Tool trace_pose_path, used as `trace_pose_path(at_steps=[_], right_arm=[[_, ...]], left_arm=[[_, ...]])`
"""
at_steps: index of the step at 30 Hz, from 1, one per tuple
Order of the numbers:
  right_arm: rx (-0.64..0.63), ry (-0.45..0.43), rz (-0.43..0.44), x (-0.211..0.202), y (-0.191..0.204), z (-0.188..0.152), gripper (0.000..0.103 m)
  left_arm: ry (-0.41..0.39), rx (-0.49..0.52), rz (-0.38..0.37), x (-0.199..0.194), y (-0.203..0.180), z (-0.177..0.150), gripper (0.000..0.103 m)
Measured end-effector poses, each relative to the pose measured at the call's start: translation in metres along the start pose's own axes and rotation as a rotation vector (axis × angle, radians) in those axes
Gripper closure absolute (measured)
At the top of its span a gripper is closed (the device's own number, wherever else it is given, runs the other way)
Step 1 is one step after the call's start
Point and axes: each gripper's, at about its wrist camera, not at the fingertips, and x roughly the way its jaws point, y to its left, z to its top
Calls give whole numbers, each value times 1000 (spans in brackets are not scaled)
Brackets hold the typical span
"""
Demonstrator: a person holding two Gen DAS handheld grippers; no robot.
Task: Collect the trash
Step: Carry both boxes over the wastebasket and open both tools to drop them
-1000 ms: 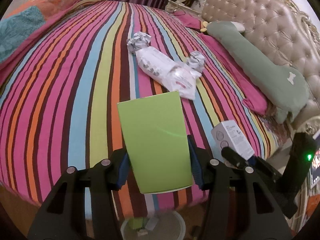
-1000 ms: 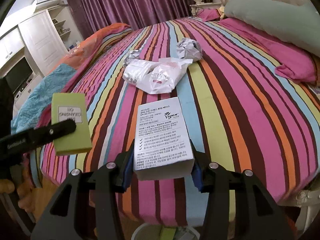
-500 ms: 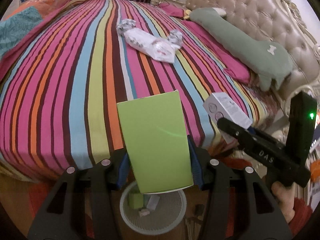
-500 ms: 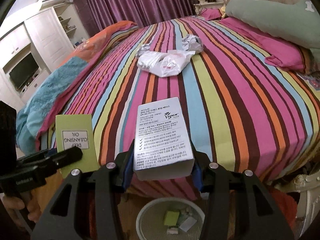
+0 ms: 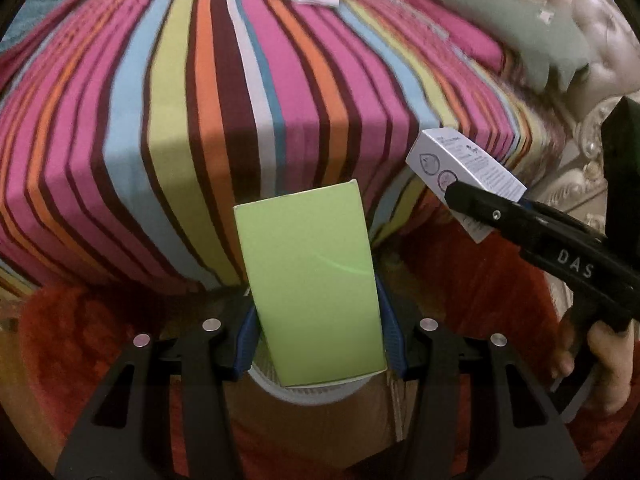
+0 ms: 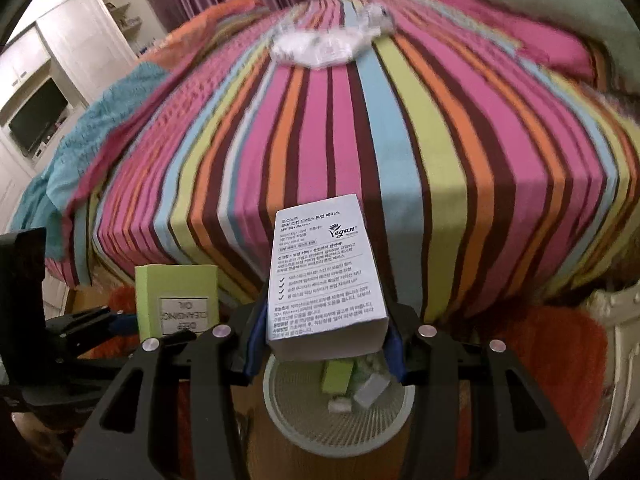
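Observation:
My left gripper (image 5: 318, 340) is shut on a lime green box (image 5: 310, 288), held past the foot of the bed above a white mesh waste bin (image 5: 316, 392), mostly hidden behind the box. My right gripper (image 6: 322, 342) is shut on a white printed box (image 6: 326, 280), held over the same bin (image 6: 340, 416), which holds a green box and several small scraps. The white box also shows in the left wrist view (image 5: 464, 164), and the green box in the right wrist view (image 6: 176, 300). Crumpled white wrappers (image 6: 320, 46) lie far up the bed.
The striped bedspread (image 6: 400, 152) drops off at the bed's foot just ahead of both grippers. An orange-red rug (image 5: 472, 280) lies under the bin. A green pillow (image 5: 520, 40) and tufted headboard are at the right, a white cabinet with a TV (image 6: 38, 120) at the left.
Both grippers have pulled back off the bed and tilted down with their boxes. The waste bin now sits directly under them, and the wrappers look farther away.

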Motion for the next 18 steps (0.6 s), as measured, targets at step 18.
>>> trace_pose_path(at_steps=[18], right_arm=[[234, 461, 43, 101, -33, -47, 58]], left_arm=[[334, -41, 30, 101, 16, -27, 52]])
